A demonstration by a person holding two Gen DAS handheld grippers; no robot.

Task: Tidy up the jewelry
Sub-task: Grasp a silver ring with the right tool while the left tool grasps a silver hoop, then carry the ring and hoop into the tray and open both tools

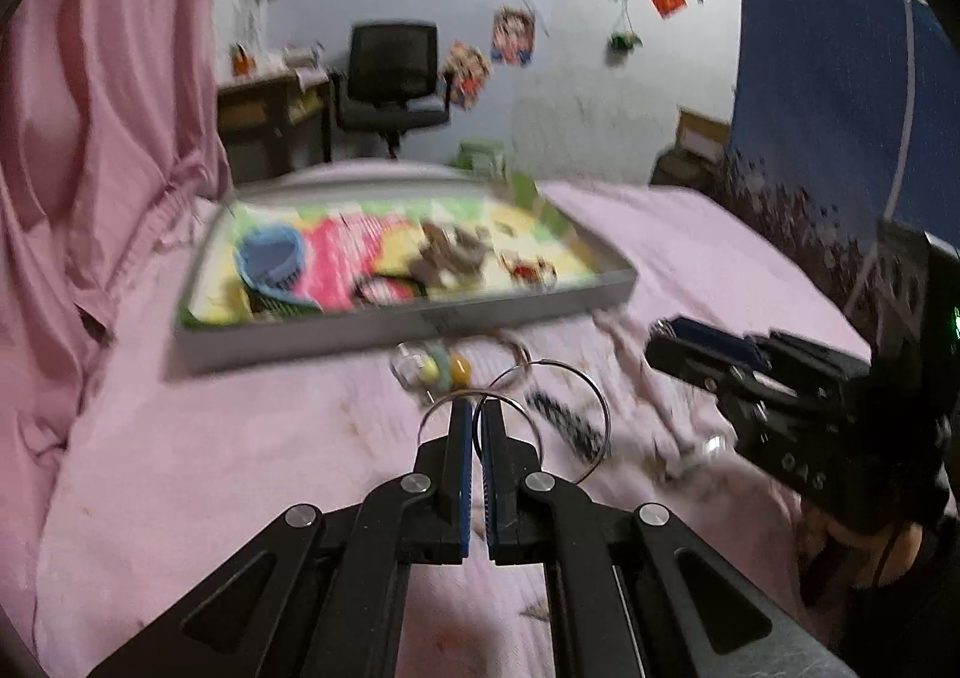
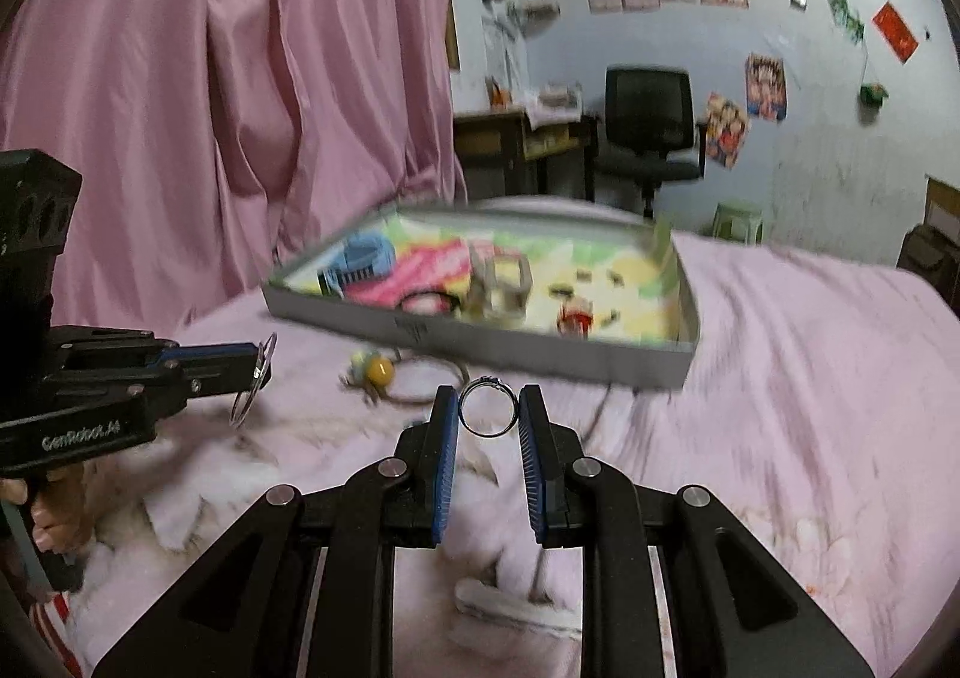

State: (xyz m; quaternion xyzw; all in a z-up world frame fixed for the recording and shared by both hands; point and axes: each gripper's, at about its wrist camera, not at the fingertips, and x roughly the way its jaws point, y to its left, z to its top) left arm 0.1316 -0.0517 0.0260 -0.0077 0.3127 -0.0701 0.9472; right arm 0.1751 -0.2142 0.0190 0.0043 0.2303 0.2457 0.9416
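My left gripper (image 1: 477, 408) is shut on thin silver hoops (image 1: 606, 408) that fan out on both sides of its fingertips, above the pink bed. In the right wrist view my right gripper (image 2: 487, 396) pinches a small silver ring (image 2: 487, 432) upright between its blue pads. The left gripper (image 2: 258, 363) enters that view from the left with the hoops (image 2: 243, 408) hanging from it. The right gripper (image 1: 657, 339) shows at the right of the left wrist view. Beyond both lies a grey tray (image 1: 420, 321) with a colourful lining, blurred.
Loose beads (image 1: 444, 369) and a wire bangle lie on the sheet in front of the tray (image 2: 480, 342). A dark chain (image 1: 564, 420) and a white lace strip (image 1: 648, 378) lie to the right. A blue basket (image 1: 270, 258) sits in the tray. A pink curtain hangs at the left.
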